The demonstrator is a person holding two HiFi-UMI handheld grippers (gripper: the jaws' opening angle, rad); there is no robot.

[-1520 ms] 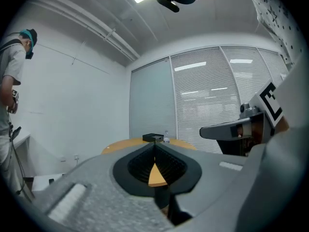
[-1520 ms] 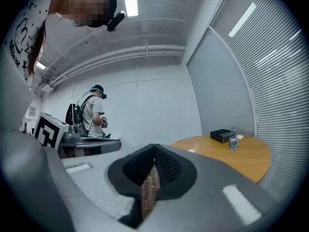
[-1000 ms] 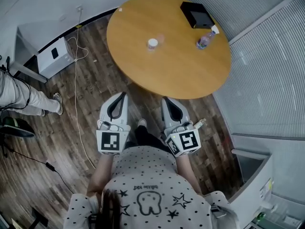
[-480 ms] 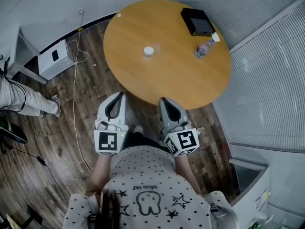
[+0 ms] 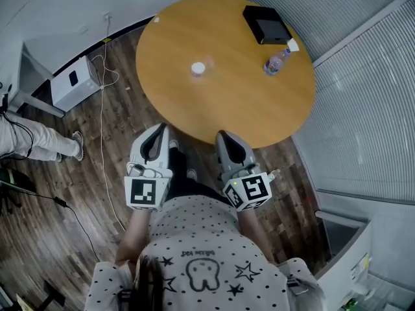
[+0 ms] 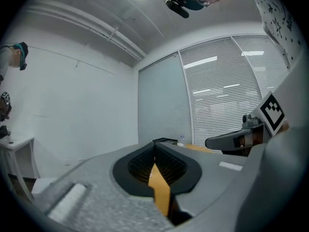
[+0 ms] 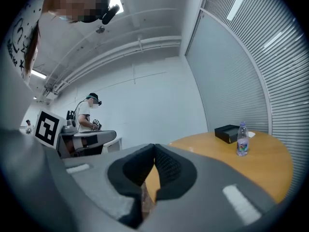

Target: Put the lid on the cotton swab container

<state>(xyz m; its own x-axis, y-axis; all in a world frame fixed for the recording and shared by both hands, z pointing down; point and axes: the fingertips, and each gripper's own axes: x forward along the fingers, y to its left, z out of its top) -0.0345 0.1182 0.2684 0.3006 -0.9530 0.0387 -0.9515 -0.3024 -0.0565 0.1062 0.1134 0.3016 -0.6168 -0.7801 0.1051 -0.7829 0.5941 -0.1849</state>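
On the round wooden table a small white-topped round container stands alone near the middle-left; I cannot tell lid from container at this distance. My left gripper and right gripper are held side by side close to my body, above the floor just short of the table's near edge, both pointing at the table. Each is shut with nothing between its jaws. In the left gripper view the left gripper has its tips meeting, and the right gripper looks the same in its own view.
A black box and a clear plastic bottle sit at the table's far right, the bottle also in the right gripper view. A white unit with a trailing cable lies on the wood floor at left. Another person stands by the wall.
The table has drawn slightly nearer in the head view, and both grippers have shifted a little forward toward its edge. Both stay shut and empty.
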